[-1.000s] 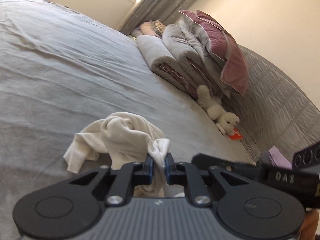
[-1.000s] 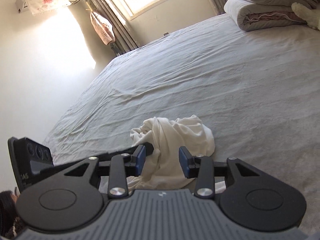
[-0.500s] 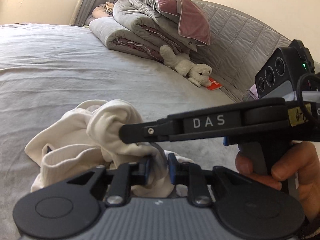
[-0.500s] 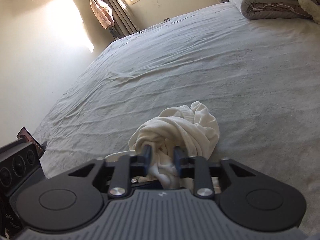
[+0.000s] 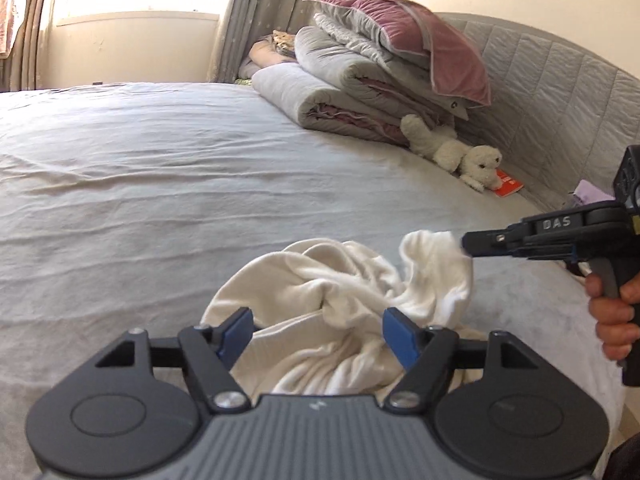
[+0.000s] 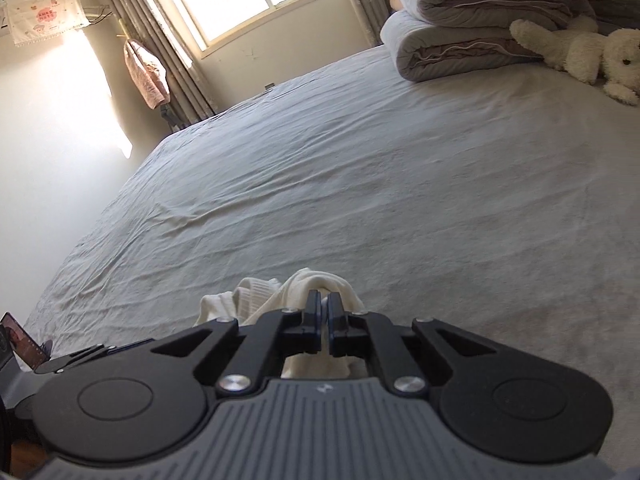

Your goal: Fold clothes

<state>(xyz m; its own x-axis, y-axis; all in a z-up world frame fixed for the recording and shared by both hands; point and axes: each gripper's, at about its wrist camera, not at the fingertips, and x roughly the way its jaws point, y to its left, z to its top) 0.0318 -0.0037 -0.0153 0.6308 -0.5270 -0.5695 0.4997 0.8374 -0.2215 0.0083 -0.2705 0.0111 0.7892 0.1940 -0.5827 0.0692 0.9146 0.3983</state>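
A: Start at the left of the left wrist view. Where does the garment lie from the left claw?

B: Straight ahead and partly between its blue pads. The cream garment is a crumpled heap on the grey bed, at lower centre of the frame. The left claw is wide open, and holds nothing. Cloth bulges up into the gap, but whether it touches either pad I cannot tell.

A: And further right?

B: A peak of the garment rises toward centre right, where the right claw comes in from the right edge and pinches it. So the heap runs roughly across the frame, low at the left claw, lifted at the right.

A: Does the right wrist view agree?

B: Yes. At lower centre the right claw is clamped tight on a fold of the garment, with cloth showing ahead of and behind its fingers. The rest spills to the left of it.

A: So what does the next move hang on?

B: My guess: the left claw is nearer the loose bulk and must close on an edge or corner opposite the right claw's hold, so the two can draw the garment out flat. In this bundle no clean edge shows, so it may catch several layers.
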